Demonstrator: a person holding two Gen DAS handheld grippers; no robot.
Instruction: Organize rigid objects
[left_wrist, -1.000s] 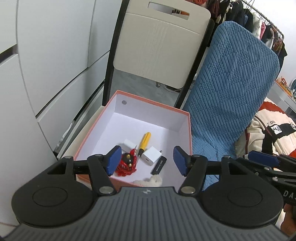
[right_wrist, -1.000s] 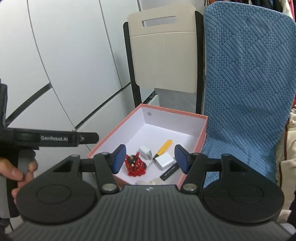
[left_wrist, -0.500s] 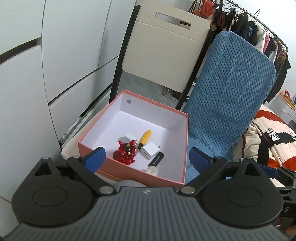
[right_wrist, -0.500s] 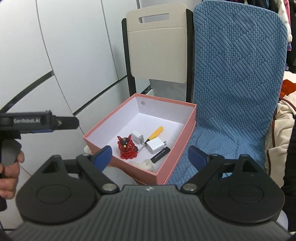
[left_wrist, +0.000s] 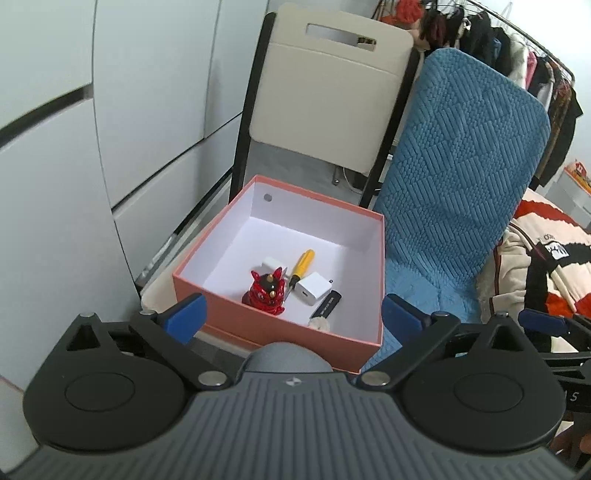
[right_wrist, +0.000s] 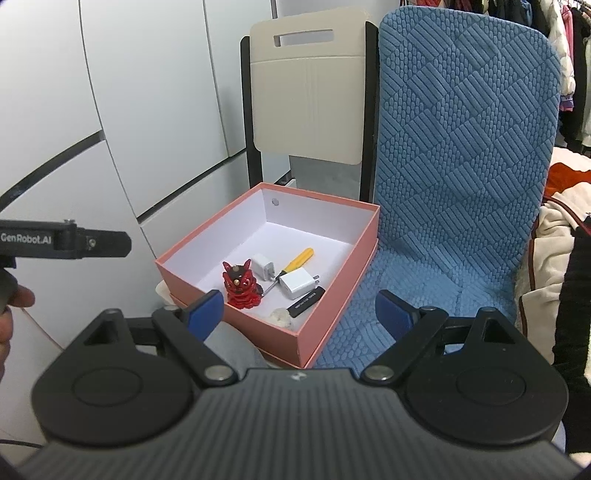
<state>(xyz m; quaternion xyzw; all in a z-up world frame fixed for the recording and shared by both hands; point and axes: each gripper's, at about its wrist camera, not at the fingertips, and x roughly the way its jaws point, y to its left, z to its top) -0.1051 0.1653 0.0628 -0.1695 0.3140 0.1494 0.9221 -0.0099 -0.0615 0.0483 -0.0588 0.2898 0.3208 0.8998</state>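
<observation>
A pink box (left_wrist: 277, 332) with a white inside sits on a chair seat. In it stand a red figurine (left_wrist: 266, 291), a yellow screwdriver (left_wrist: 302, 262), two white chargers (left_wrist: 312, 290), a black USB stick (left_wrist: 327, 304) and a small white fluffy piece (left_wrist: 319, 324). My left gripper (left_wrist: 291, 314) hangs in front of the box with its jaws opening and nothing between them. The right gripper (right_wrist: 299, 308) is open and empty before the box (right_wrist: 332, 266), short of the figurine (right_wrist: 241, 286), screwdriver (right_wrist: 297, 258) and USB stick (right_wrist: 306, 302).
A blue padded chair (right_wrist: 461, 166) stands right of the box, with a beige folding chair (right_wrist: 306, 99) behind it. White cabinet doors (left_wrist: 74, 147) line the left. A clothes rack (left_wrist: 517, 62) and a blanket (left_wrist: 546, 251) lie to the right. A hand (right_wrist: 14, 299) holds the left gripper.
Both grippers have drawn back from the box and spread their jaws wide. The red figurine now stands free in the box, upright, clear of the blue pads.
</observation>
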